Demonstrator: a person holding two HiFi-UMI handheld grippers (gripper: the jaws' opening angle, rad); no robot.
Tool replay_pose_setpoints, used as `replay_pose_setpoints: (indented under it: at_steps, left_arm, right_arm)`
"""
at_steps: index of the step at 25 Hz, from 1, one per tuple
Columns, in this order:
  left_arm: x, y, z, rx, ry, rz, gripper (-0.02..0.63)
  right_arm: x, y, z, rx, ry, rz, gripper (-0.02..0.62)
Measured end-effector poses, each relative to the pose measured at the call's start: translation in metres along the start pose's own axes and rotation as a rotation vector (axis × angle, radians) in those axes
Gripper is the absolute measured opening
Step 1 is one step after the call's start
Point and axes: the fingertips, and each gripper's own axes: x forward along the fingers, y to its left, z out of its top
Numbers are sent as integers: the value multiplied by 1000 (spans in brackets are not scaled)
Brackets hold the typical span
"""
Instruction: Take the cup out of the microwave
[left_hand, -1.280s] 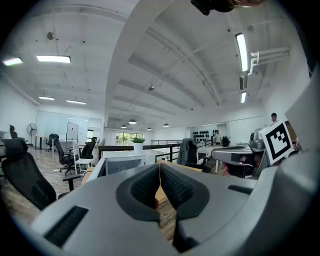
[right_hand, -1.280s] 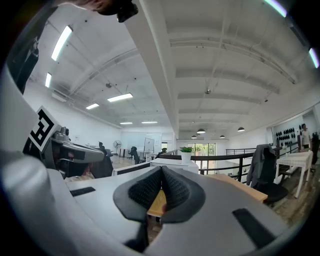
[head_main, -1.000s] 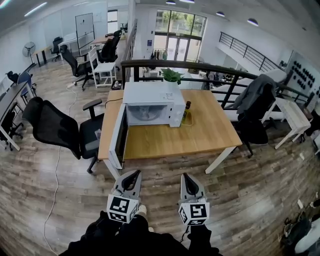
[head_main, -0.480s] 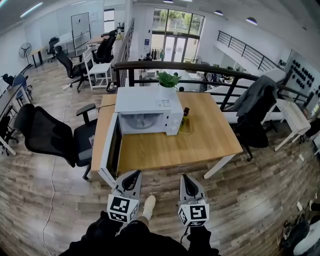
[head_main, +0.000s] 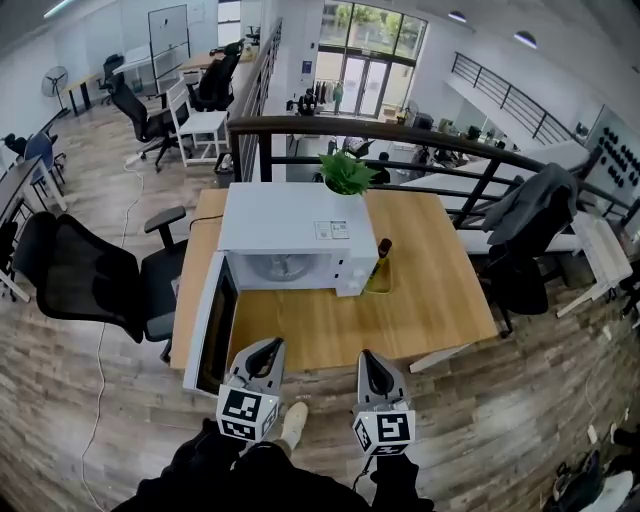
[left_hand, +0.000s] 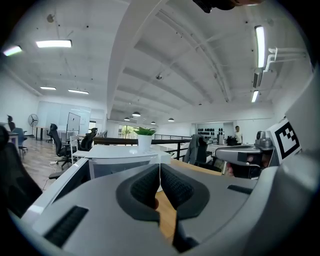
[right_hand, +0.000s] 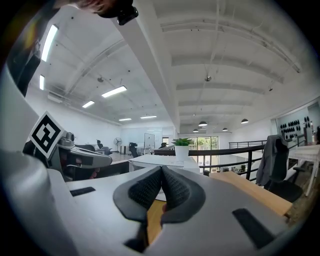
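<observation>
Head view has a white boxy microwave (head_main: 290, 225) sitting on a light wooden table (head_main: 430, 300), with its door (head_main: 205, 335) swung wide open to the left and sticking out past the table's front-left corner. That puts the door just ahead of the left gripper (head_main: 268, 347). Both it and the right gripper (head_main: 368, 356) are at the table's near edge, well apart from the oven. Both sets of jaws are pressed fully together with nothing in them.

The cup should be inside, but the cavity is just a pale blur, so I can't make it out.

Around it:
- a leafy green plant in a white pot (head_main: 347, 172) sits behind
- a dark glass bottle (head_main: 381, 258) stands on a yellow-green tray (head_main: 380, 285) just right of the oven
- a black mesh office chair (head_main: 85, 285) is off the left side
- a chair draped with a grey jacket (head_main: 525, 220) is off the right
</observation>
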Motion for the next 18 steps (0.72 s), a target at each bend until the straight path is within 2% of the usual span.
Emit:
replay_pose_setpoints:
  at_steps: [7, 18]
  left_arm:
    - [79, 45, -8, -21, 45, 41, 26]
    - [175, 111, -57, -60, 119, 103, 25]
  right_arm:
    - [90, -25, -17, 35, 40, 50, 17]
    - [204, -43, -74, 59, 135, 121, 17]
